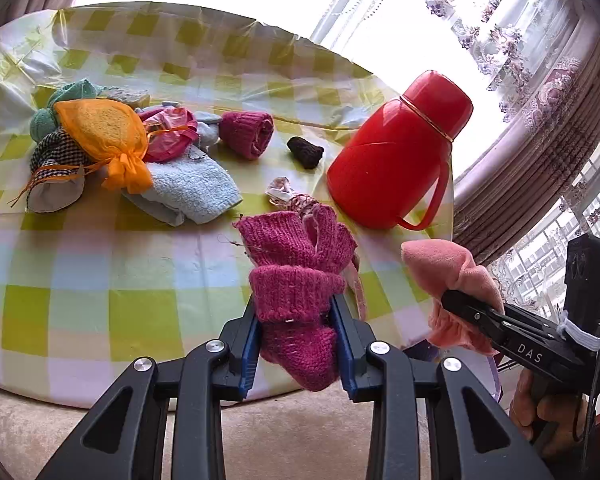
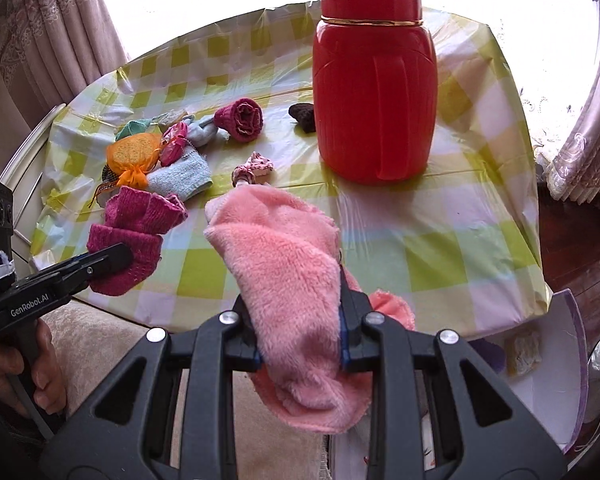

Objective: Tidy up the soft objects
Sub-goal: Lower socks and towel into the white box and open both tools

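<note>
2 grippers, 2 soft things lifted clear of the table edge.

Nearest: left gripper point(image 1: 296, 322) clamped narrow on a magenta knit sock point(image 1: 296, 280), right gripper point(image 2: 300, 344) pinched on a pink fleece cloth point(image 2: 284, 264) — both probably held high to carry without dragging. Farther on the checked tablecloth point(image 1: 100, 280): a heap of remaining soft items point(image 1: 112, 152), unsorted. Beyond — a red thermos point(image 1: 396, 148), upright.

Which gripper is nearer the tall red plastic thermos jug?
Right. The right gripper, holding a pink fleece cloth, faces the thermos; the left gripper, holding magenta knitwear, sits farther left.
</note>
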A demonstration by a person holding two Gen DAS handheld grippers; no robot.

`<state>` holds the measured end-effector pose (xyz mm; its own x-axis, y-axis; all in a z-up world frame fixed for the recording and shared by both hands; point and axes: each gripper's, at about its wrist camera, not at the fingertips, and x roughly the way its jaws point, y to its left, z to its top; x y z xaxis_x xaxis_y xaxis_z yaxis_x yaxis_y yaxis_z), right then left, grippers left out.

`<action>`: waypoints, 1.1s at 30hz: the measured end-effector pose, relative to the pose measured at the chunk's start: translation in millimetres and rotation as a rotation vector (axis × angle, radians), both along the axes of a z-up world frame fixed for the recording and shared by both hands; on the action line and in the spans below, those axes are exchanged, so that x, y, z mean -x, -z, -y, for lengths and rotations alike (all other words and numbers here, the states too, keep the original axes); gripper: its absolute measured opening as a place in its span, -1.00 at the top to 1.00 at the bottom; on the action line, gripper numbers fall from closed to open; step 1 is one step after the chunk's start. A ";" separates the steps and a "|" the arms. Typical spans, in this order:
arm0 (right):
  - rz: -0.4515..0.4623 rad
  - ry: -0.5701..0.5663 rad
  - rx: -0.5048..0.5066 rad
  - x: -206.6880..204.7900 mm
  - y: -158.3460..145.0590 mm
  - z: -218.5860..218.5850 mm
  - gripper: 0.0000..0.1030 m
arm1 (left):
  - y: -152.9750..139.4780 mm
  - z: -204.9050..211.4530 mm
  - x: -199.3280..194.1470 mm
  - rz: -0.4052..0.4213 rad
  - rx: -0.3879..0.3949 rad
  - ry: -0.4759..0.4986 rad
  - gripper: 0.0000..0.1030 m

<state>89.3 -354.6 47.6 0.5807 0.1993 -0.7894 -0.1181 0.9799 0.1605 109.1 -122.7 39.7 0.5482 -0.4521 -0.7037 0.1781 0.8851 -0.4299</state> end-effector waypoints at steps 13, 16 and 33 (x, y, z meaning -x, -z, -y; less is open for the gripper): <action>-0.046 0.190 0.032 72.7 9.3 97.6 0.42 | -18.8 91.9 38.5 0.028 -0.016 0.222 0.34; -0.051 0.236 0.048 86.1 10.3 116.1 0.42 | -21.9 111.9 46.3 0.030 -0.024 0.271 0.34; -0.032 0.422 0.080 119.0 -2.5 184.5 -0.25 | -37.0 185.2 46.6 0.053 -0.042 0.419 0.00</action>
